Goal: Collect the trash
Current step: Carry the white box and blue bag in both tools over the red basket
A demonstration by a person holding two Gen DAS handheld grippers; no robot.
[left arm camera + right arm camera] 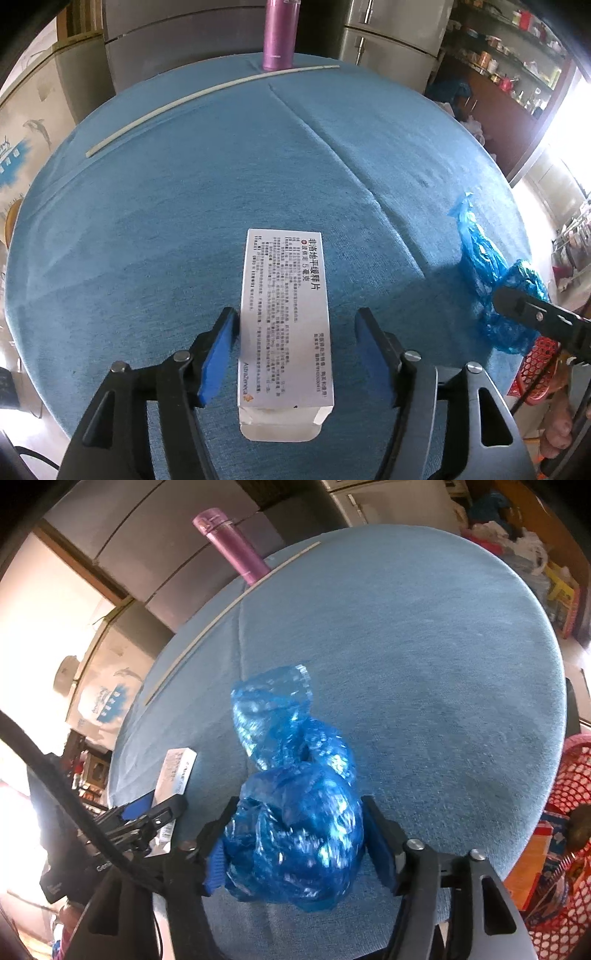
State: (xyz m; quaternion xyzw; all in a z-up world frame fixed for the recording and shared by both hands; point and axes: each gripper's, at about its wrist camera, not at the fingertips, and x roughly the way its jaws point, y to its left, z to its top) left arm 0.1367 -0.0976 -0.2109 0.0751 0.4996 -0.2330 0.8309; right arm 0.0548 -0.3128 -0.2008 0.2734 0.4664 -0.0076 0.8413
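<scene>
Both my grippers are down on the blue-cloth round table [184, 206], each straddling a piece of trash.

My left gripper [295, 354] has its blue-padded jaws apart around a flat white cardboard medicine box [286, 321] printed with black text; the left pad sits just beside the box's edge, and there is a clear gap on the right, so the box lies loose on the cloth. My right gripper [295, 842] has its jaws spread on either side of a crumpled blue plastic bag [295, 805], which bulges between them; I cannot tell whether the pads actually press it. A purple metal flask [279, 35] stands at the far edge behind a thin white strip [207, 94]. A red plastic mesh basket [569, 797] sits off the table's right side.
</scene>
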